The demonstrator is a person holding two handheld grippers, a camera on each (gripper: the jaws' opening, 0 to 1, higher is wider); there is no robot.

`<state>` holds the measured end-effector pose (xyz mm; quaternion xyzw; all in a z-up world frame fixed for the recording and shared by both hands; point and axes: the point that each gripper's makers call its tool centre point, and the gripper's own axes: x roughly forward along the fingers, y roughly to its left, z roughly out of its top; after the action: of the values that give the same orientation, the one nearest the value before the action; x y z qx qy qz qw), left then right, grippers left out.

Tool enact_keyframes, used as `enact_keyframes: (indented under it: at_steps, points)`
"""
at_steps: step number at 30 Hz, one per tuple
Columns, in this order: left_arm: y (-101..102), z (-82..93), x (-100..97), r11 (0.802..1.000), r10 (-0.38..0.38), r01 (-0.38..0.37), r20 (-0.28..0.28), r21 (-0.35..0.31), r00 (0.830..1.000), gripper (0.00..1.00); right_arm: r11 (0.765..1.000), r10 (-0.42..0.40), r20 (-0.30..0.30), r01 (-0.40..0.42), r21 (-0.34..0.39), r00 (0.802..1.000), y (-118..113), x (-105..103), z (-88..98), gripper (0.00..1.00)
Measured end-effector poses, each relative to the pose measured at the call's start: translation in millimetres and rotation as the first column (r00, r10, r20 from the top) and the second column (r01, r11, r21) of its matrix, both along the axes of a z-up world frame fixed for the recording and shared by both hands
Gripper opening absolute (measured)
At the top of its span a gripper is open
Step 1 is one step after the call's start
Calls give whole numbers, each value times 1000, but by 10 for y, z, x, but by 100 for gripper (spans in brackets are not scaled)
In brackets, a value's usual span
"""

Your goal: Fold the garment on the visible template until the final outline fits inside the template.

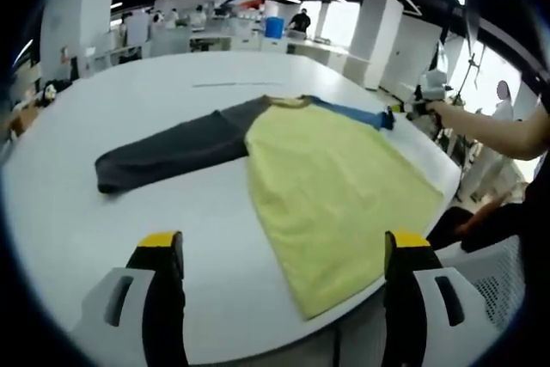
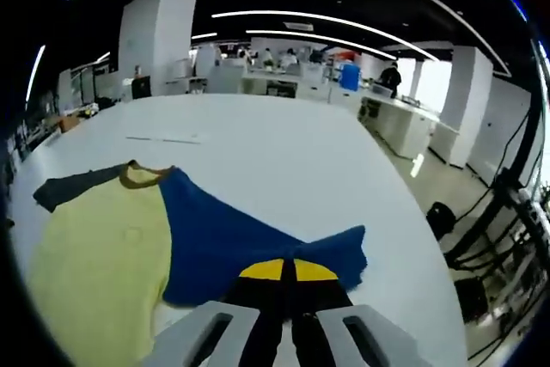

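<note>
A long-sleeved shirt lies flat on the white table [image 1: 129,92]. Its body [image 1: 335,178] is yellow, one sleeve dark grey [image 1: 172,152], the other sleeve blue [image 1: 357,113]. My left gripper [image 1: 284,247] hangs open above the near table edge, short of the shirt's hem, with nothing between its jaws. In the right gripper view the blue sleeve [image 2: 232,242] runs from the yellow body [image 2: 103,255] to my right gripper [image 2: 288,271], whose jaws are shut on the sleeve near its cuff. The right gripper [image 1: 427,96] also appears at the blue cuff, held by a person's arm.
A thin grey line [image 1: 232,85] is marked on the table beyond the collar, also visible as a line [image 2: 163,139] in the right gripper view. A person's arm [image 1: 490,131] reaches in from the right. Desks, pillars and people stand far behind the table.
</note>
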<state>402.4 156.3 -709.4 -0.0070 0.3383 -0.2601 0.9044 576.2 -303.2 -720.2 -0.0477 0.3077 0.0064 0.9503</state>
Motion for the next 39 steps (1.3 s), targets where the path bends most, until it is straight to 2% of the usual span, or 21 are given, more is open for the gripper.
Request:
enact_keyframes:
  at_steps: [11,15,16,23,28,34,37,39]
  points:
    - [-39,41,24,999,-25,24,13,24,1000,94,998,41,-74,-39,40,996,202,-95,-273,0]
    - [-73,59,29,999,-43,42,18,28,999,95,997,24,-85,-17,79,996,192,-114,-322,0]
    - [-73,59,29,999,-43,43,18,28,999,95,992,9,-90,2,124,996,206,-123,-334,0]
    - [-61,47,53,997,-60,59,18,50,998,94,981,-4,-59,15,193,998,177,-164,-182,19]
    - [-93,67,76,997,-64,62,27,44,998,94,985,-16,-43,23,168,999,76,-195,-97,20]
    - [-125,115,100,997,-72,70,52,36,996,94,984,-103,-86,114,137,991,-140,-258,-195,26]
    - [-134,94,89,997,-73,72,32,28,997,93,987,-111,-74,119,112,991,-192,-246,-212,28]
    - [-142,96,88,997,-73,72,33,23,997,93,983,-120,-96,131,126,988,-205,-249,-272,29]
